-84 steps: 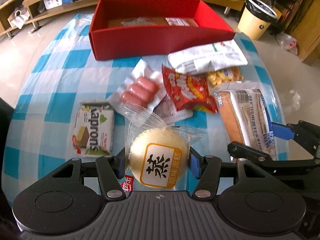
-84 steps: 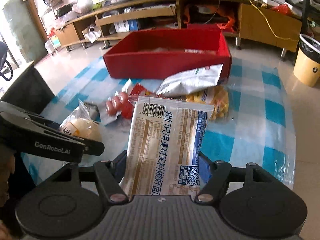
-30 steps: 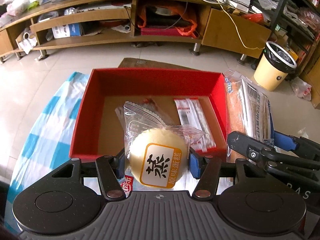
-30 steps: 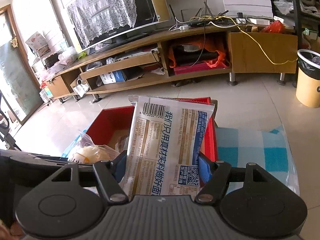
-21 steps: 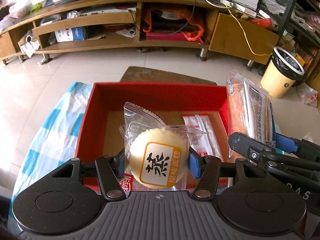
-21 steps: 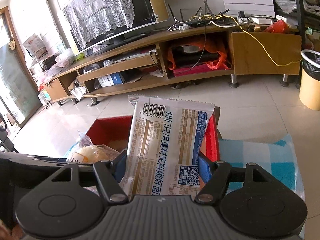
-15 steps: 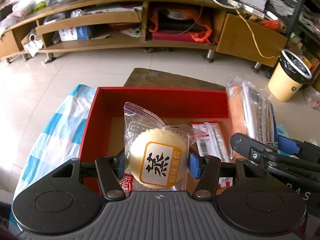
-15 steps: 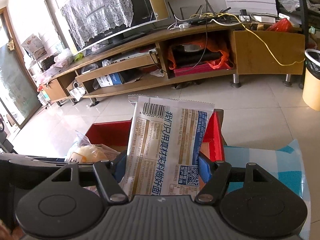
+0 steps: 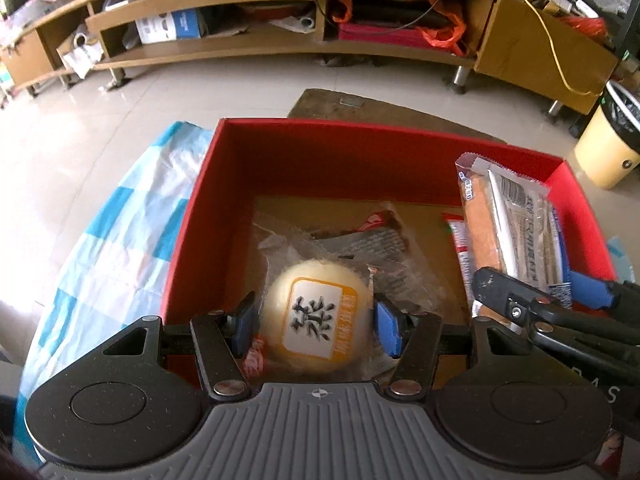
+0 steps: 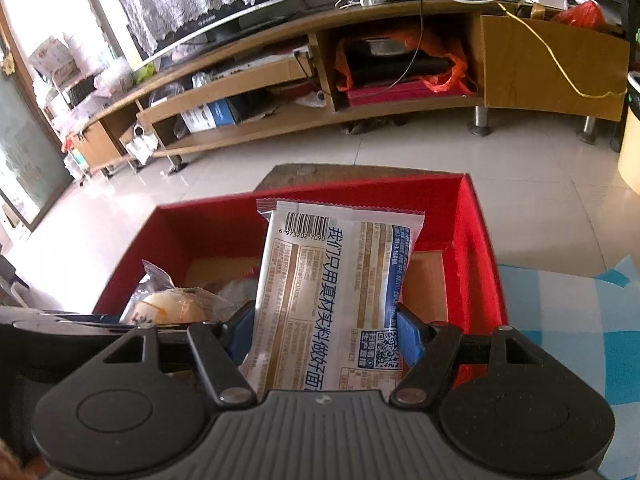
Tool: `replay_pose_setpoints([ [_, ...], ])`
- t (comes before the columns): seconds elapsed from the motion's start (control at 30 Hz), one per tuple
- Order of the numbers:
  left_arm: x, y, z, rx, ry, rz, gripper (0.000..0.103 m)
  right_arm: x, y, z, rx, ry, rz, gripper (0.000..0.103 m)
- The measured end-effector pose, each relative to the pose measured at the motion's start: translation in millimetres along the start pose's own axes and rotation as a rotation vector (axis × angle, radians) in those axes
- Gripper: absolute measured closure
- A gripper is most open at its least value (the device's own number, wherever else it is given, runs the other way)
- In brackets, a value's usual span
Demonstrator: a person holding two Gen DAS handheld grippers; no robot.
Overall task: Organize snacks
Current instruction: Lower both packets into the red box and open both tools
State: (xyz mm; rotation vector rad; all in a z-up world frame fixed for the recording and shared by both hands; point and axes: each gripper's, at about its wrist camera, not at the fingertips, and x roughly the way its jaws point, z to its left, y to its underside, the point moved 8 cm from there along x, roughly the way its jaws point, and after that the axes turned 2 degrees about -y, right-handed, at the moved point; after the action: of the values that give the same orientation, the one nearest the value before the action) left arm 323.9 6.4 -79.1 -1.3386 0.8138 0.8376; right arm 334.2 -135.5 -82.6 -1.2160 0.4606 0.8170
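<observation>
Both wrist views look steeply down, close over the shared red box (image 9: 392, 160) (image 10: 476, 248).

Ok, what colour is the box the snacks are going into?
Red, with a brown cardboard floor; the box shows best in the left wrist view.

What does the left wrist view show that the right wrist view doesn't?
Left wrist only: the orange-framed label on the steamed cake face-on, and a red-and-white packet on the box floor. Right wrist only: the television and the barcode on the bread packet. Both: the red box, steamed cake, bread packet and wooden cabinet.
</observation>
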Motion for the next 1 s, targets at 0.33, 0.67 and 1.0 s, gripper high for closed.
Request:
replay_pose_setpoints([
  [0.33, -4, -1, 7, -0.001, -0.028, -0.010, 0.021, 4, -1, 0, -0.008, 0.002, 0.019, 0.034],
  [0.67, -14, -3, 7, -0.005, -0.017, -0.036, 0.017, -9, -9, 3, -0.028, 0.032, -0.028, 0.030],
  [1.0, -42, 12, 15, -0.007, -0.010, -0.058, 0.015, -36, -1, 16, -0.065, 0.022, -0.042, 0.029],
])
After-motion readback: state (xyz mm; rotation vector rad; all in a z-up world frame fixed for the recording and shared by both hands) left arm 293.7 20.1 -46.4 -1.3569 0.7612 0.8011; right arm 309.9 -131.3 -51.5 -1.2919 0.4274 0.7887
